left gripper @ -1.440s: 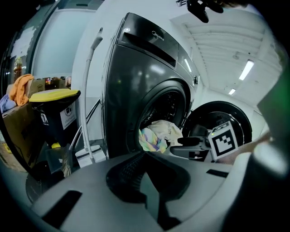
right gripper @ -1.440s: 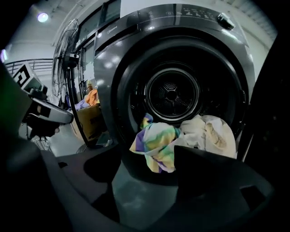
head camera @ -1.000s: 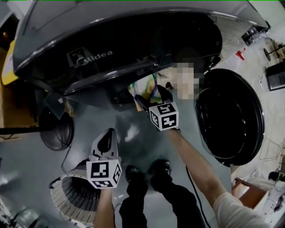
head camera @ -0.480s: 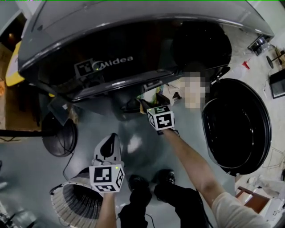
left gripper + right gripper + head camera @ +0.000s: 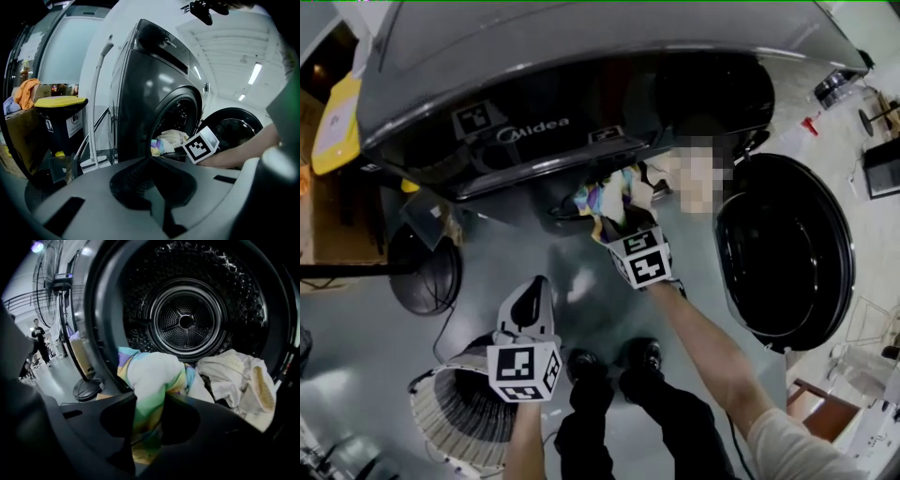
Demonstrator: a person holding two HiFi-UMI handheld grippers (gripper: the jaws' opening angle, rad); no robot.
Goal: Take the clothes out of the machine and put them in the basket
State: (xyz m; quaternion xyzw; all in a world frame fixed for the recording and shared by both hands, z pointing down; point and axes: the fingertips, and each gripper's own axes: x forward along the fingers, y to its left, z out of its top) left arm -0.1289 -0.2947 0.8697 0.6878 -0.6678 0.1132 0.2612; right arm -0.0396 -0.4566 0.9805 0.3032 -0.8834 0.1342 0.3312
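Head view alone is showing the basket (image 5: 450, 427) behind the left gripper's (image 5: 531, 289) shut, empty fingers (image 5: 521, 307); the right gripper's (image 5: 147, 425) fingers are closing on a rainbow cloth (image 5: 150, 376).

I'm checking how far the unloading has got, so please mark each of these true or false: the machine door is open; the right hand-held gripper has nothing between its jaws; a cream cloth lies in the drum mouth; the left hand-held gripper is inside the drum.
1. The door of the washing machine is open. True.
2. The right hand-held gripper has nothing between its jaws. False: the multicoloured cloth is between its jaws, which are closing on it.
3. A cream cloth lies in the drum mouth. True, beside the multicoloured one.
4. The left hand-held gripper is inside the drum. False: it hangs outside the machine above the basket, with nothing between its jaws.
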